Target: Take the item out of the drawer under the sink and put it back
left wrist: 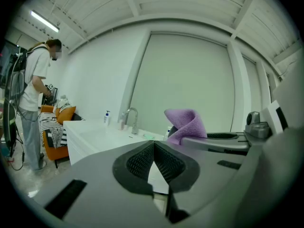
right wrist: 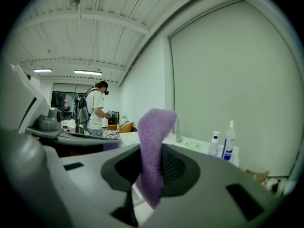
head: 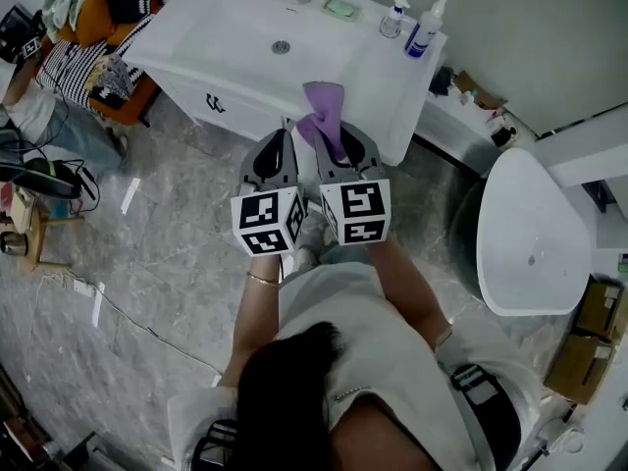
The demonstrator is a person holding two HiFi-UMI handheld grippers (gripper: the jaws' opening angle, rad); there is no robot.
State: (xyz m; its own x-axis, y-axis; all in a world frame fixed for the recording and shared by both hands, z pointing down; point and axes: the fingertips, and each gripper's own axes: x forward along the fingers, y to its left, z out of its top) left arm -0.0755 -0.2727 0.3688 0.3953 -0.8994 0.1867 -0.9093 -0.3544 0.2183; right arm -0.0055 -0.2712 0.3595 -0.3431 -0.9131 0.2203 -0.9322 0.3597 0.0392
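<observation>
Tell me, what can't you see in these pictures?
- The drawer: in the head view the right gripper and purple cloth cover that part of the sink cabinet, so open or shut is unknown.
- The bottle label: too small in every view.
- Cabinet front: in the right gripper view, that gripper's own body blocks it.

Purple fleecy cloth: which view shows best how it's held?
The right gripper view: the purple fleecy cloth is pinched between the jaws of the right gripper, its end hanging below. The head view shows it from above, poking over the white sink counter. The left gripper view catches only its folded top.
</observation>
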